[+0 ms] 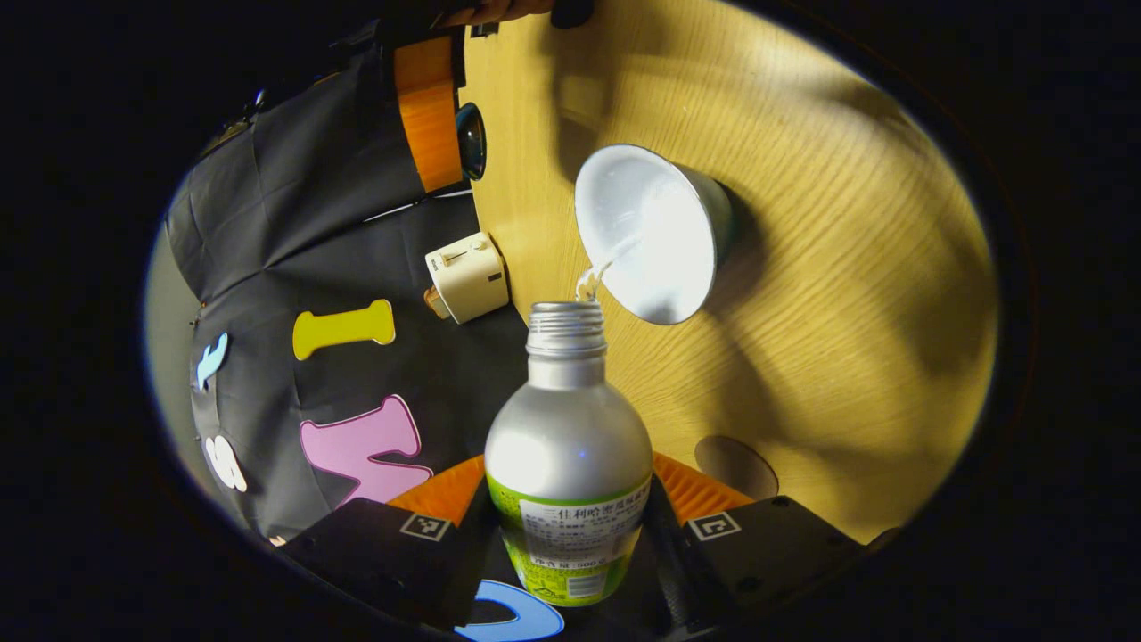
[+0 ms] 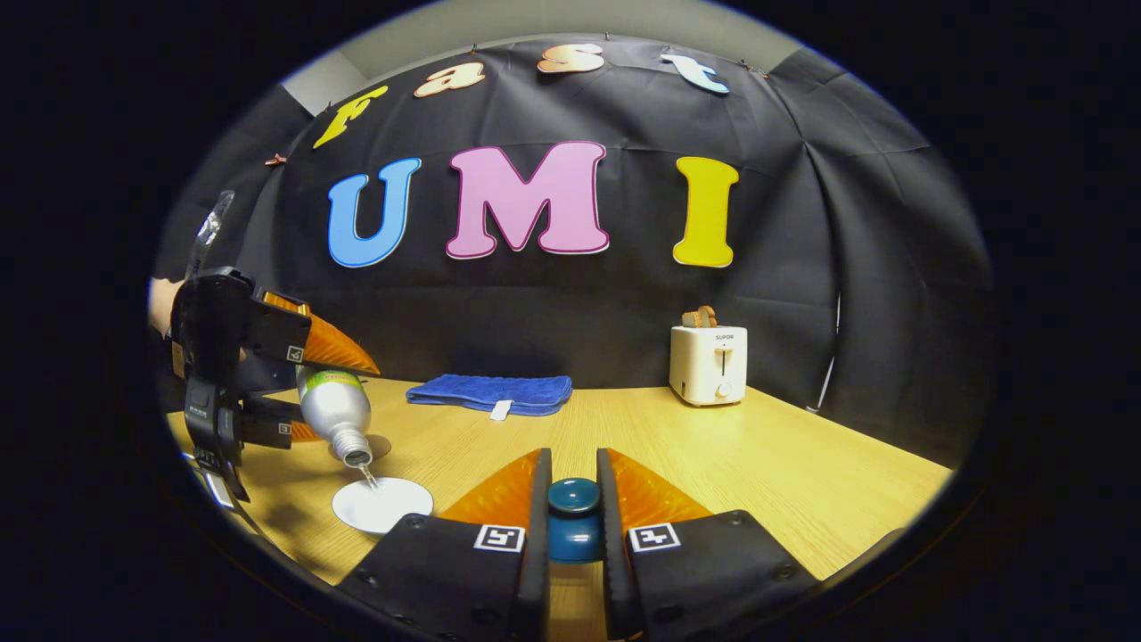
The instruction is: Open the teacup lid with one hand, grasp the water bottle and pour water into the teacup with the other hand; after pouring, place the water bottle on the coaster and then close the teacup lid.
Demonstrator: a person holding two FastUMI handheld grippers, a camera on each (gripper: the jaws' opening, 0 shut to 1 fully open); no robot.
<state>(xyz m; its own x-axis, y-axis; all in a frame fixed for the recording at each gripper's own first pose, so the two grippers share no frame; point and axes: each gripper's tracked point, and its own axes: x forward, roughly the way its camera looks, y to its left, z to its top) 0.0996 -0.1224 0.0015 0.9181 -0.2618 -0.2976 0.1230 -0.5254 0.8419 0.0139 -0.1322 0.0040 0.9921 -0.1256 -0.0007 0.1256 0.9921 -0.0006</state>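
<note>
Left gripper (image 1: 570,535) clamps the water bottle (image 1: 568,464) by its body, tipped neck-down; a thin stream runs from the mouth into the open teacup (image 1: 655,234) just ahead on the wooden table (image 1: 847,294). Coaster (image 1: 736,465) lies right of the fingers. Right gripper (image 2: 573,513) pinches the teacup lid (image 2: 573,522) by its knob, raised over the table; toaster (image 2: 709,364) and blue towel (image 2: 490,392) lie far ahead.
</note>
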